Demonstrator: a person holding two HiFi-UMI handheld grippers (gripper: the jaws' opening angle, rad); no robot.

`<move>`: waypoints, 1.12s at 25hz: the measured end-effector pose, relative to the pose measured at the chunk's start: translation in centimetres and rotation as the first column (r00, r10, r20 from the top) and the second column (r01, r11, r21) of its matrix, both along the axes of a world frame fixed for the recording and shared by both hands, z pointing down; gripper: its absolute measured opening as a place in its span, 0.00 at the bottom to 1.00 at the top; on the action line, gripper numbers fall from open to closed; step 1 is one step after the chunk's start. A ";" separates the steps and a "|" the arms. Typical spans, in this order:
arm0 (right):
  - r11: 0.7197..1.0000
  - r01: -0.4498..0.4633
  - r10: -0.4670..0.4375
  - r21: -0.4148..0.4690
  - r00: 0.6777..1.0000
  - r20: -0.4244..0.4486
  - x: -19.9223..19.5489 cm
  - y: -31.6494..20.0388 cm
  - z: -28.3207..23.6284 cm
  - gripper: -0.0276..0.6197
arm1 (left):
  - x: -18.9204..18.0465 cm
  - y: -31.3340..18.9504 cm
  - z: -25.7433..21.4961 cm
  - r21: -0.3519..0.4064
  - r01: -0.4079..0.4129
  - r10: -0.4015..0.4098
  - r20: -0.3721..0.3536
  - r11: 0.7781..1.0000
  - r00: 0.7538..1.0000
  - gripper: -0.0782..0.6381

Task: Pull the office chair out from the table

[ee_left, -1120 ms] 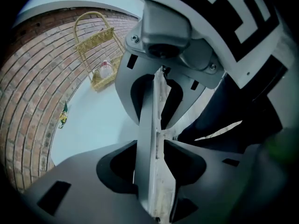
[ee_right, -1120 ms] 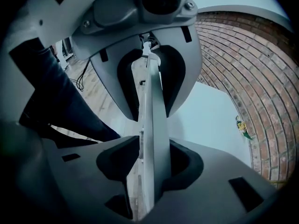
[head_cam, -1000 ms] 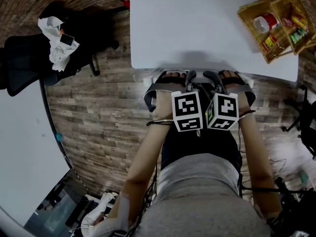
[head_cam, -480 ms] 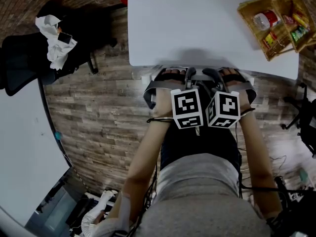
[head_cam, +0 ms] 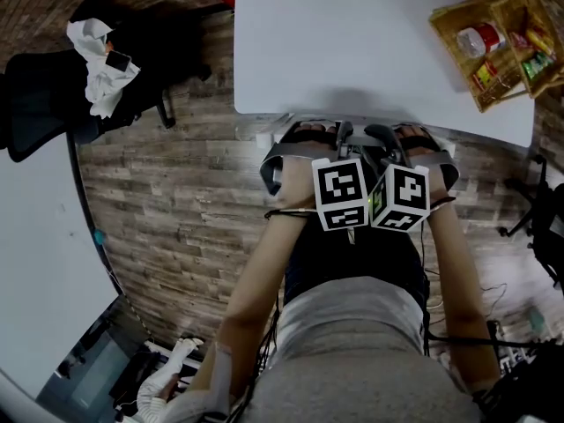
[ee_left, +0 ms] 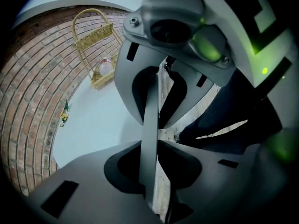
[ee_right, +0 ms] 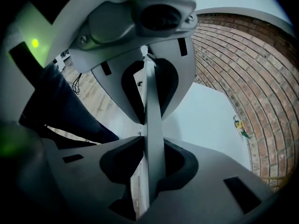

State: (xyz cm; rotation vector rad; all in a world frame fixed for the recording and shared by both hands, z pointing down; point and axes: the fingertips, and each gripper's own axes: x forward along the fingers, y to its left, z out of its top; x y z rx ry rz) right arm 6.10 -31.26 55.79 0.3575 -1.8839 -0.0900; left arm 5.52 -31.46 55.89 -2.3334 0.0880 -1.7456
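The office chair is pushed in at the white table [head_cam: 370, 42]; only its grey back rim [head_cam: 271, 170] shows, curving between my hands at the table's near edge. My left gripper [head_cam: 333, 136] and right gripper [head_cam: 381, 137] stand side by side, pointing steeply down onto that rim. In the left gripper view the left gripper [ee_left: 150, 125] has a thin grey edge of the chair back [ee_left: 150, 97] pinched between its jaws. In the right gripper view the right gripper [ee_right: 152, 125] clamps the same thin edge [ee_right: 152, 92]. The seat is hidden under the table.
A wicker basket [head_cam: 493, 42] of packets sits at the table's far right corner. A second black chair [head_cam: 53, 104] with a white cloth and a phone stands at left on the wood floor. Another white tabletop [head_cam: 35, 263] borders the left side. Cables lie at lower right.
Both grippers and hands keep their place on the chair's back rim. Only the view has shifted slightly.
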 end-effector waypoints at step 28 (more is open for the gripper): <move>0.997 -0.041 0.043 -0.065 0.998 0.037 -3.0 15.6 -0.3 0.18 | -3.0 15.6 -0.1 -0.058 -0.014 0.014 0.003 0.998 1.000 0.23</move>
